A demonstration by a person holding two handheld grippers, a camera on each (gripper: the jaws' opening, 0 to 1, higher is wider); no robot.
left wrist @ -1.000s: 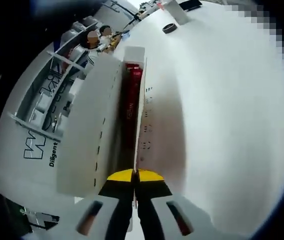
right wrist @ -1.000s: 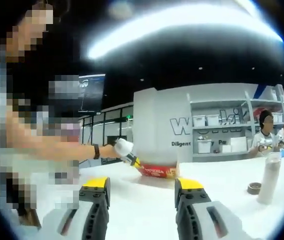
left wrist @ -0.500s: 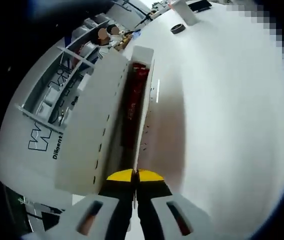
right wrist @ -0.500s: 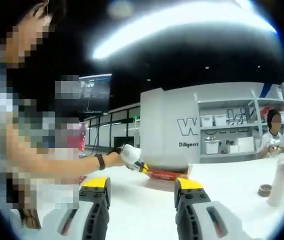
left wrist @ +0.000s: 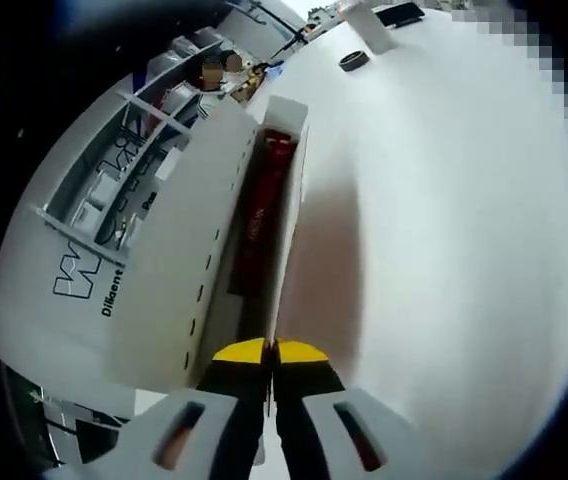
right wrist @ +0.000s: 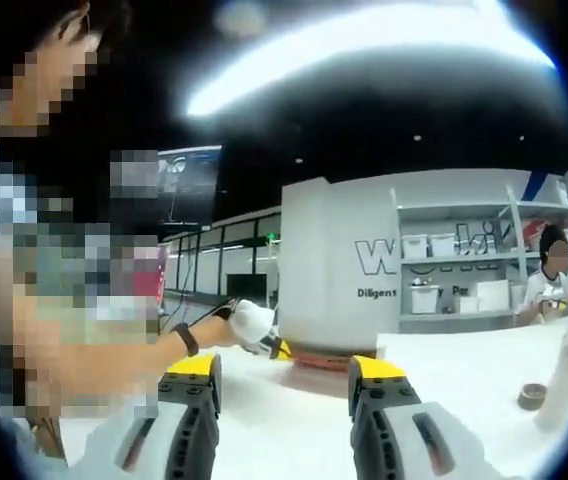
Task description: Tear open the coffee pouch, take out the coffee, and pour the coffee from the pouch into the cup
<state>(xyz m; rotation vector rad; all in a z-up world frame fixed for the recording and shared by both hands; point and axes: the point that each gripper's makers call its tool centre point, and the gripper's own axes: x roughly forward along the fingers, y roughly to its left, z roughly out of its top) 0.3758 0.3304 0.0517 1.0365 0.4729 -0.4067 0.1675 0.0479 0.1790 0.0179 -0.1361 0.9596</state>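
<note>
Left gripper view, left tool (left wrist: 269,352): its yellow-tipped jaws rise from the bottom centre and are pressed together, pinching the near edge of the white box (left wrist: 199,250).
Left gripper view, white box: a long open carton running from the tool tips toward the upper centre of the frame, with one broad white flap on the left and a thin white wall on the right.
Left gripper view, coffee pouch (left wrist: 259,205): a red strip lying lengthwise in the box's slot, straight ahead of the tool tips and apart from them.
Left gripper view, counter (left wrist: 454,220): a white surface across the right half; the box casts a brownish shadow on it just right of the thin wall.
Left gripper view, far items: a small dark round object (left wrist: 354,60) and a white bottle (left wrist: 364,18) sit at the top centre, well apart from the box.
Right gripper view, right tool (right wrist: 282,372): its two yellow-tipped jaws stand wide apart at the bottom centre with nothing between them.
Right gripper view, left tool: seen at centre left in a white-gloved hand (right wrist: 249,325), its tip touching the red box end at frame centre, above the gap of the right tool's jaws.
Right gripper view, counter: white, carrying the white bottle and the small dark round object at the lower right.
</note>
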